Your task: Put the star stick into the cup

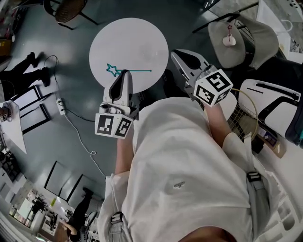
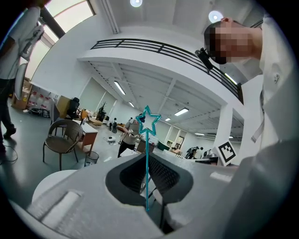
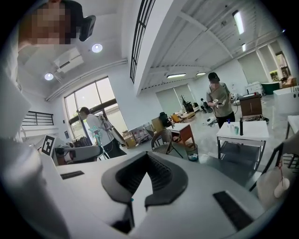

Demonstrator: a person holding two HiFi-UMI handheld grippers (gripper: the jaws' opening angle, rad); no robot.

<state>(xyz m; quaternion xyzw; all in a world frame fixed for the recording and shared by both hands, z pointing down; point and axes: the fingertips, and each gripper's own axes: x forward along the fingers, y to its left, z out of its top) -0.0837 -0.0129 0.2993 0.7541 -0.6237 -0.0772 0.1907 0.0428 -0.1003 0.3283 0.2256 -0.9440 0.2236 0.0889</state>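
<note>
The star stick (image 1: 135, 71) is a thin teal rod with an outlined star (image 1: 112, 70) at its left end. It lies level over the round white table (image 1: 142, 42). My left gripper (image 1: 124, 73) is shut on the rod just right of the star. In the left gripper view the star stick (image 2: 147, 149) rises straight up from between the jaws of the left gripper (image 2: 148, 158). My right gripper (image 1: 179, 56) is to the right of the stick's free end, apart from it. The right gripper (image 3: 148, 161) is shut, with nothing in it. No cup shows in any view.
A brown chair (image 1: 66, 9) stands beyond the table. A grey padded seat (image 1: 239, 40) is at the upper right. A power strip with a cable (image 1: 60, 107) lies on the floor to the left. A white table (image 3: 243, 130) and a standing person (image 3: 219, 100) are ahead of the right gripper.
</note>
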